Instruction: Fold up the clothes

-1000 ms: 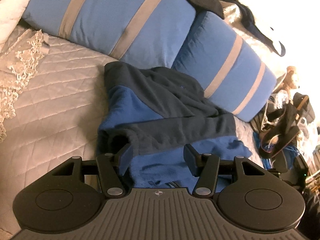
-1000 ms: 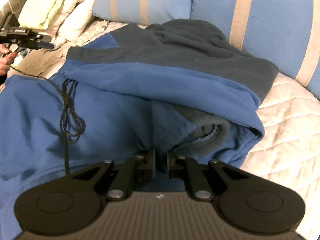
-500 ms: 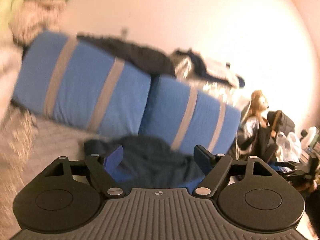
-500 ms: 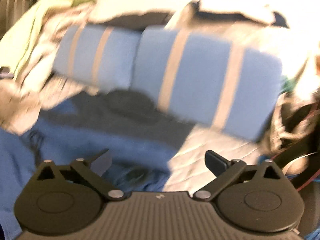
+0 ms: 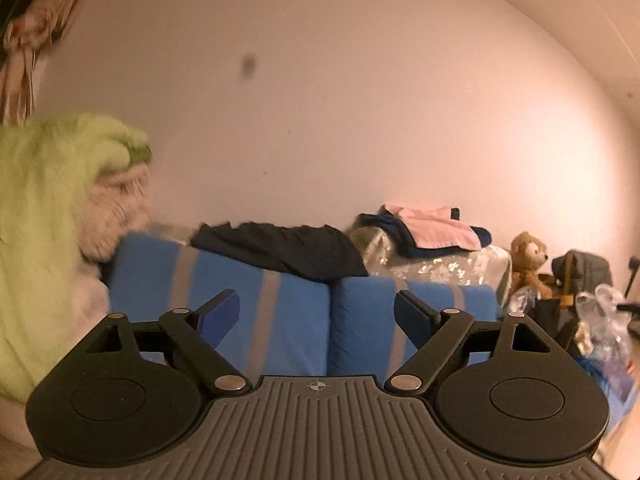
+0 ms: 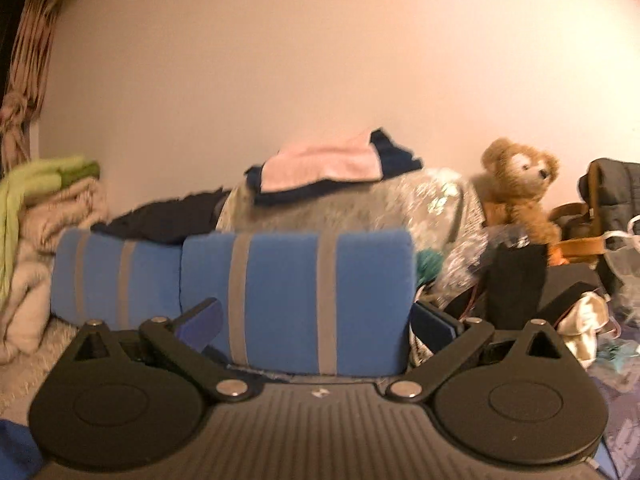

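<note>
Both the left hand-held gripper (image 5: 316, 316) and right hand-held gripper (image 6: 316, 324) stood wide open, empty, aimed at blue pillows (image 6: 296, 300); only a blue garment corner (image 6: 16, 446) showed, probably soft, light, best pinched at a hem.

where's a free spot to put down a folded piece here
Little shows. A pale strip of bed lies bare left of the blue pillows, below the blanket pile. The pillow tops carry dark clothes; right of them, the teddy bear and bags crowd everything.
</note>
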The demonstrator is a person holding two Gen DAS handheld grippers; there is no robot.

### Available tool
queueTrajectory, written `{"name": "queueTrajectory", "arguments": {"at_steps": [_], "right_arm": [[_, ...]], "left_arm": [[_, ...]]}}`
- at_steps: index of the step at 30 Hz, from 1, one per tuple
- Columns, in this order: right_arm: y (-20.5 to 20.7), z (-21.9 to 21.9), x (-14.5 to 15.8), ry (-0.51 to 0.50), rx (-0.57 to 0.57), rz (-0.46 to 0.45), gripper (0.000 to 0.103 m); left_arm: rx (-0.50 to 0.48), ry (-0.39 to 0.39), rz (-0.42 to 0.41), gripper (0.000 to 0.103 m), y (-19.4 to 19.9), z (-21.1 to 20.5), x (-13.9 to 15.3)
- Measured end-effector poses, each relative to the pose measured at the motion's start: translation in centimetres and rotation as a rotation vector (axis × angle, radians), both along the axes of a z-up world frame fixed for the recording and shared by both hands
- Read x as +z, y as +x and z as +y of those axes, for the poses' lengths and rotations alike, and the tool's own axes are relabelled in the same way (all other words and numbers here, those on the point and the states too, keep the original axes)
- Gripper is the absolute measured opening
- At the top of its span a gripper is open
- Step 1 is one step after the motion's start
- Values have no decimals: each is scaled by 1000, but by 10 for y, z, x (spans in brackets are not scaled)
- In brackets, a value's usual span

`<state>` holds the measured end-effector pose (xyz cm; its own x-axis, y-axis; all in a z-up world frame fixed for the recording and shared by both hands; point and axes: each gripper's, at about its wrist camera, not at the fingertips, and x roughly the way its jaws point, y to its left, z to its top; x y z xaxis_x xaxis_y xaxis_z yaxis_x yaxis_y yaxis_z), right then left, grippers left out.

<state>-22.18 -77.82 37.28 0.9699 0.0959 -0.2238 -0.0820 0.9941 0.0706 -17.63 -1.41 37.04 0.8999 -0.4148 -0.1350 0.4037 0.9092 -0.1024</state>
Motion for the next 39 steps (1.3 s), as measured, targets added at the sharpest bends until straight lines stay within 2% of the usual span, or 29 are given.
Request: {"name": "queueTrajectory", "arguments": {"at_steps": [2, 5, 9, 14, 16, 20, 25, 29, 30, 31, 32, 35, 36, 38, 39], "right_arm": [[-12, -5, 4, -11, 0, 3, 103], [-27, -5, -6, -32, 36, 46, 103], [-40, 2, -45, -59, 124, 135, 103], [-46, 25, -101, -108, 205, 220, 103], [-47, 32, -116, -106, 225, 244, 103], [-53, 38, -139, -81, 246, 271, 103], [-54, 37, -155, -25, 238, 300, 103], [-51, 36, -167, 4, 236, 330, 103], [-50, 37, -170, 11, 236, 338, 103], [-49, 38, -173, 17, 238, 344, 103], [-48, 39, -176, 23, 240, 350, 103], [-45, 42, -183, 39, 247, 366, 103], [-44, 43, -185, 43, 247, 374, 103], [-42, 44, -191, 54, 247, 389, 103], [-42, 45, -193, 60, 249, 395, 103]], "left_arm": [[-9, 68, 24, 87, -6, 5, -7], [-17, 68, 101, 87, -13, 16, -41], [-35, 47, 218, 87, -19, 29, -91], [-72, 127, 361, 87, -10, 22, -153], [-99, 109, 420, 87, -6, 25, -174], [-157, -46, 561, 86, 4, 40, -219], [-214, -316, 721, 86, 16, 59, -272], [-280, -442, 791, 85, 24, 59, -302], [-306, -484, 807, 81, 26, 60, -309], [-339, -535, 821, 70, 28, 60, -317], [-373, -581, 833, 66, 30, 61, -325], [-442, -700, 850, 61, 33, 64, -344], [-457, -735, 856, 55, 34, 64, -350], [-479, -796, 865, 38, 34, 65, -358], [-486, -809, 863, 24, 32, 65, -358]]}}
